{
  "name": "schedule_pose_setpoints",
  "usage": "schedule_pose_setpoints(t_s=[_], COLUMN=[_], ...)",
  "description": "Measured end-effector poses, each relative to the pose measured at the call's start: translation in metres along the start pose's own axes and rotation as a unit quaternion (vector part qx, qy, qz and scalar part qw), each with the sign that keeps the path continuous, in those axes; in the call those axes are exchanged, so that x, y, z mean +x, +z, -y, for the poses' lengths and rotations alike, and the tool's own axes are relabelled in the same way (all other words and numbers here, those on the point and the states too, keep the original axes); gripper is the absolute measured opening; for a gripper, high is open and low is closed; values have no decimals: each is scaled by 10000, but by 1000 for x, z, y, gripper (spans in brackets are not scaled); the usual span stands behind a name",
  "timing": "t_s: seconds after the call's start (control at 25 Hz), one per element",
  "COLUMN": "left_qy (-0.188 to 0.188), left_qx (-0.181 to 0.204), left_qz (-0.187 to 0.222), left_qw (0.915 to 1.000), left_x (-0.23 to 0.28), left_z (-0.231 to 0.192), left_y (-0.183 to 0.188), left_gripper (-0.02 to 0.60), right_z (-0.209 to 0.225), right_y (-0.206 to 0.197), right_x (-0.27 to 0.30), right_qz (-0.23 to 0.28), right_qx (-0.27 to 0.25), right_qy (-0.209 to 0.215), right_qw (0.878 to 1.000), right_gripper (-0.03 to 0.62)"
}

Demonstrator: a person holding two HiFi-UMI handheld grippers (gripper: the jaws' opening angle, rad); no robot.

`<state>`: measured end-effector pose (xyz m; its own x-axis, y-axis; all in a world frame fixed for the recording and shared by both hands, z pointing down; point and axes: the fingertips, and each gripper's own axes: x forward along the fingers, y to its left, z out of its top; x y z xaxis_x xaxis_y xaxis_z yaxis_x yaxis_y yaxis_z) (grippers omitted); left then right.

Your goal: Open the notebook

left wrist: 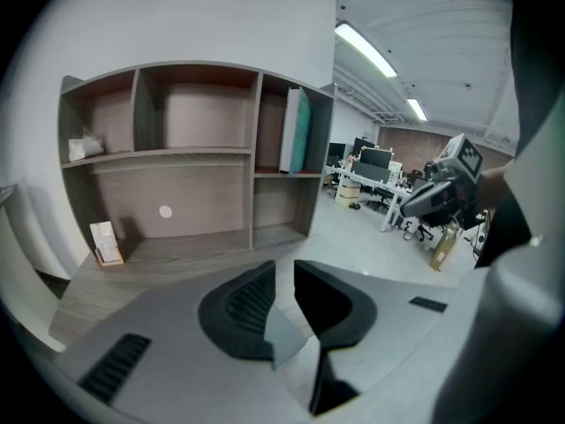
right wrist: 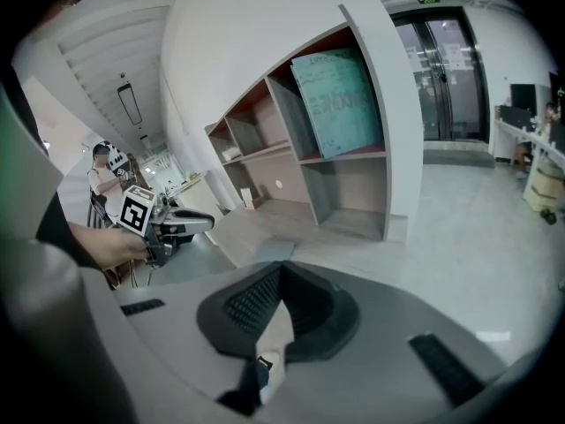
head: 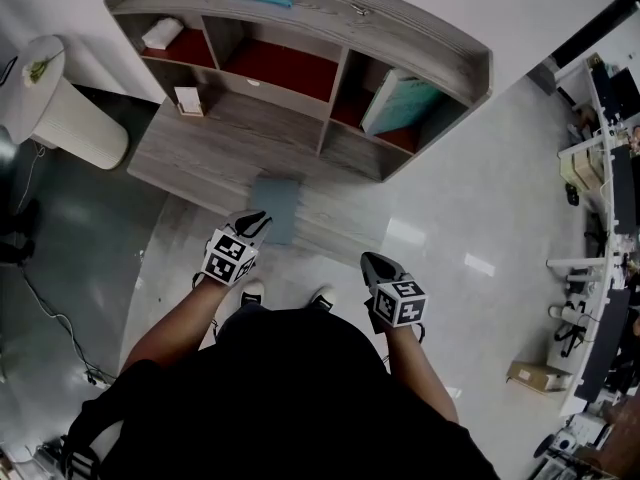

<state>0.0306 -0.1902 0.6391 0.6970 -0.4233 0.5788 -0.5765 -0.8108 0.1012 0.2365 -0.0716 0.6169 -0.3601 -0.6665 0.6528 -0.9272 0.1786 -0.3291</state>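
1. Evidently nothing is done yet: the notebook (head: pixel 275 208) is seen closed, flat at the table's (head: pixel 200 143) front edge; lifting its cover remains.
2. The left gripper (head: pixel 256 218), narrowly parted and empty, is held at its 7 o'clock corner. The right gripper (head: pixel 374 262), closed on nothing, is kept apart at 4 o'clock.
3. Print on the shelved teal book (head: pixel 400 103) cannot be read.

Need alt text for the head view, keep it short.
Seen from above, a person holds the left tongs over the near left corner of a closed grey notebook lying on a wooden desk with shelves. The right tongs hang further right, clear of the notebook.
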Motion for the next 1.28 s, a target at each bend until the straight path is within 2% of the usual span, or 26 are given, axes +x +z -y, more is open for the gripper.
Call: schedule_pose_setpoints(t_s=[0.2,0.56,0.76,0.96,1.28], left_qy=[-28,-143,-175,-211,-277], left_qx=[176,187,345,363,602], left_qz=[-247,-718,-985,-1166,-1429], left_qw=[9995,9971,9944,9923,9875], left_x=[15,39,51,63,80], left_z=[6,15,19,24,37], left_y=[-17,-54,-75,-91,-119], left_gripper=[71,71,74,78,86], right_z=[9,21,24,27,33], right_y=[-7,-11,-15,-19,-26], right_x=[6,19,28,33,39], right_qz=[-135,-314,-428,-539,-677], right_qx=[24,45,45,23,40], right_qy=[-12,16,68,108,152], right_qw=[9999,9995,9990,9985,9976], right_gripper=[2,2,2,2,2])
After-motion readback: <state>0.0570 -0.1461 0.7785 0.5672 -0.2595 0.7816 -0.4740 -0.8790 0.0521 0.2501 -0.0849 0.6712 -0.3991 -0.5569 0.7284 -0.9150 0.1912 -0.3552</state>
